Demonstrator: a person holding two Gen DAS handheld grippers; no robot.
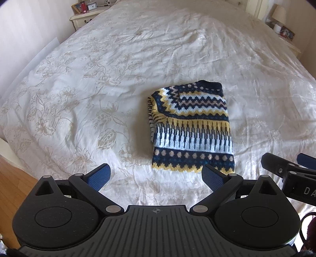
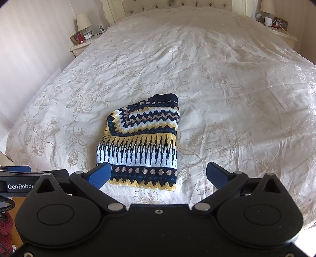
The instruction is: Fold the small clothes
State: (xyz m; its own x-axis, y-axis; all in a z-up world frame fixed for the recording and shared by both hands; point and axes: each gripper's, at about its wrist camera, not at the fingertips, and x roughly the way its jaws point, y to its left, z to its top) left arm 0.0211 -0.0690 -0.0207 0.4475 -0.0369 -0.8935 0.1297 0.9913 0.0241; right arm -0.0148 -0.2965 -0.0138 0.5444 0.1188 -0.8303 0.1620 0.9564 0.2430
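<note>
A small knitted sweater (image 1: 190, 126) in navy, yellow and white patterns lies folded into a compact rectangle on the bed (image 1: 98, 83). It also shows in the right wrist view (image 2: 142, 142). My left gripper (image 1: 156, 178) is open and empty, just short of the sweater's near edge, slightly to its left. My right gripper (image 2: 158, 174) is open and empty, above the sweater's near edge; its left fingertip (image 2: 99, 175) overlaps the sweater's near left corner in view. The right gripper also appears at the right edge of the left wrist view (image 1: 284, 168).
The bed has a white floral cover (image 2: 237, 98) and a tufted headboard (image 2: 177, 6). Nightstands with lamps and small items stand at both sides (image 2: 83, 39) (image 2: 276, 23). Wooden floor (image 1: 13, 187) shows at the lower left.
</note>
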